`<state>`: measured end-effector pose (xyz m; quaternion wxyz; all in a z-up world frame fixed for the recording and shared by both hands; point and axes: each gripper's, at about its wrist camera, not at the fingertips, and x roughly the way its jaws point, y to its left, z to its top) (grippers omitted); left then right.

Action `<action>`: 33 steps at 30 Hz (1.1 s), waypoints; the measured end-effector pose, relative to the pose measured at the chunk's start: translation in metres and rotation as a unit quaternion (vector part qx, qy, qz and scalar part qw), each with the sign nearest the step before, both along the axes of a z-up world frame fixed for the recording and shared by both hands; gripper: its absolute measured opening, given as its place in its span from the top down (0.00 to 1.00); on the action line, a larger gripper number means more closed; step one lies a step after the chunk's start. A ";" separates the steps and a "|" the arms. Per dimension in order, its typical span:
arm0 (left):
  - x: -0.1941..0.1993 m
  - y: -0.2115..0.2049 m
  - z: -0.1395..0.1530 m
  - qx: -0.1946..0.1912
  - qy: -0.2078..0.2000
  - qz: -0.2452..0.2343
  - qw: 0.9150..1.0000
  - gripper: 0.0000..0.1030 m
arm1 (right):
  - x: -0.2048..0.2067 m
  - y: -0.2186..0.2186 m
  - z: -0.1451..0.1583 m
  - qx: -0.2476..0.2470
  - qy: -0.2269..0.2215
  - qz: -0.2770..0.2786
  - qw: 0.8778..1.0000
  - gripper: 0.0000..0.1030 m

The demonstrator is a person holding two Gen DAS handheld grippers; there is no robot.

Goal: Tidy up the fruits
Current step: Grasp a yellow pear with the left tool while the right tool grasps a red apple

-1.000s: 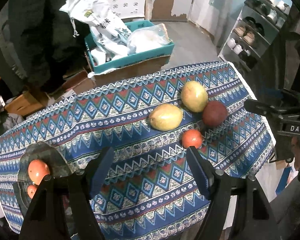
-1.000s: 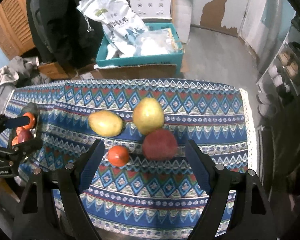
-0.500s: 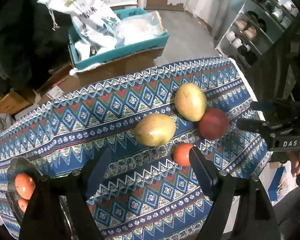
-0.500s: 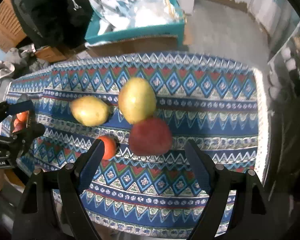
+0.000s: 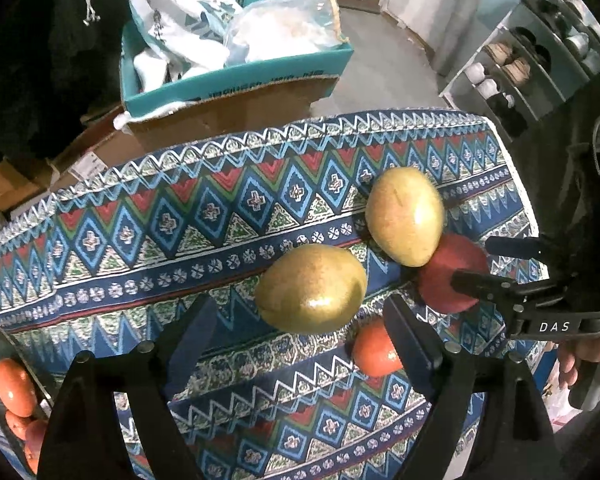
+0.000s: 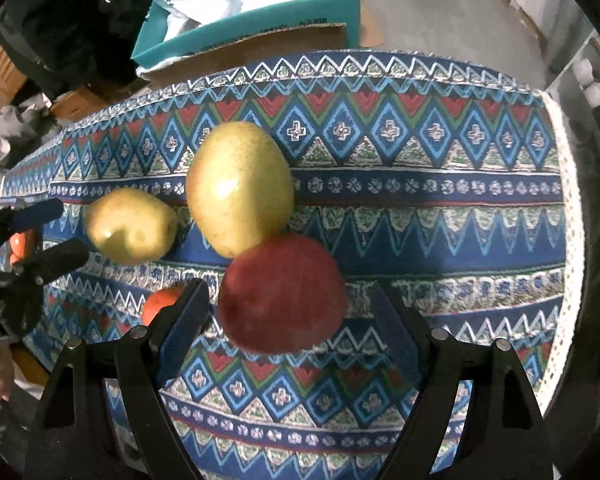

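Orange fruit [image 5: 374,350] half hidden behind left claw finger; plate [image 5: 4,350] cut by frame edge.

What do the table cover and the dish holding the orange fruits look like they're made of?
The table cover looks like woven or printed cloth with a matte finish: its patterned edge drapes softly over the table's side. The dish looks like clear glass or plastic: the pattern shows through its rim, which glints. Which of the two I cannot tell.
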<state>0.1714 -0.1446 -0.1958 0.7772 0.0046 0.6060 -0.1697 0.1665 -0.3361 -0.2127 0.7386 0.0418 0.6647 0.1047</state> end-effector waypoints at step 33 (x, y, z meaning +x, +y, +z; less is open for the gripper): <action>-0.003 -0.041 -0.053 0.027 -0.007 -0.041 0.999 0.26 | -0.005 0.016 -0.025 -0.016 -0.014 0.016 1.000 0.26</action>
